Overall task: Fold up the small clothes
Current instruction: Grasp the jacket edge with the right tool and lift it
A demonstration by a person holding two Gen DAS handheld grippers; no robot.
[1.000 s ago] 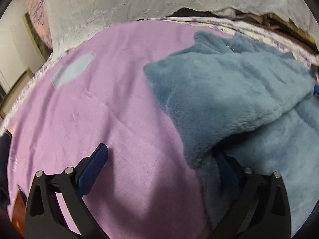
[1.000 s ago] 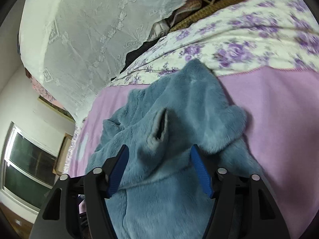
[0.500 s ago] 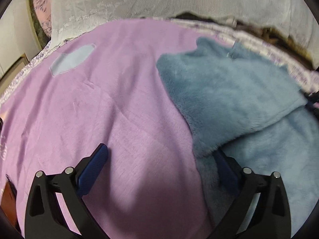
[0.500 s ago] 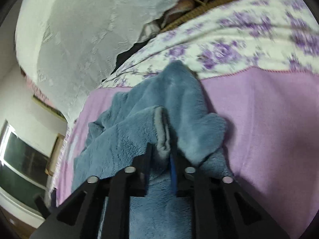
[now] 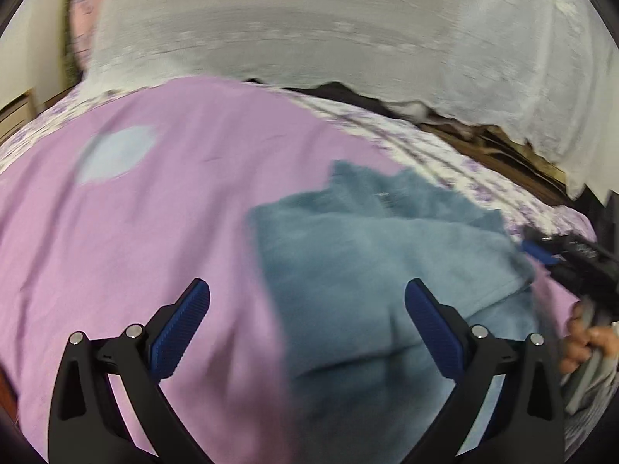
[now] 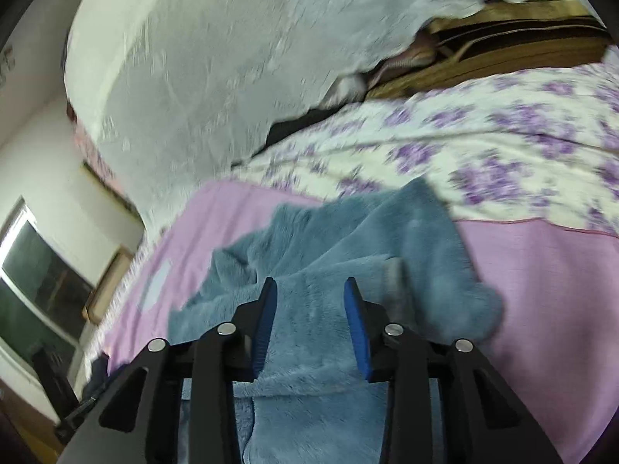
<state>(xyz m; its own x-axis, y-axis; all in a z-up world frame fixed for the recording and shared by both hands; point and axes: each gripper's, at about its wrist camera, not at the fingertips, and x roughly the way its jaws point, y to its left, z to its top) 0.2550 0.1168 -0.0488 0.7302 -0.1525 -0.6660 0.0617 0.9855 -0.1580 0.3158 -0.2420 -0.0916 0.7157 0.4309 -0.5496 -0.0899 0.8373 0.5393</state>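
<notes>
A fluffy blue-grey garment [image 5: 371, 270] lies partly folded on a lilac blanket [image 5: 135, 232]; it also shows in the right wrist view [image 6: 348, 255]. My left gripper [image 5: 307, 309] is open and empty, raised above the garment's left edge. My right gripper [image 6: 309, 309] is partly open just above the garment's top layer, holding nothing; a grey inner edge [image 6: 394, 278] lies to the right of its fingers. The right gripper also shows in the left wrist view [image 5: 557, 255] at the garment's right side.
A white lace cover [image 5: 309, 27] hangs behind the bed. A purple-flowered sheet [image 6: 503, 135] lies beyond the blanket, with brown striped bedding [image 6: 503, 34] behind it. A pale patch [image 5: 114, 152] marks the blanket. A window [image 6: 35, 270] is at left.
My right gripper, which had shut on a fold of the garment, has opened and let it go. My left gripper has lifted back from the garment's edge and stayed open.
</notes>
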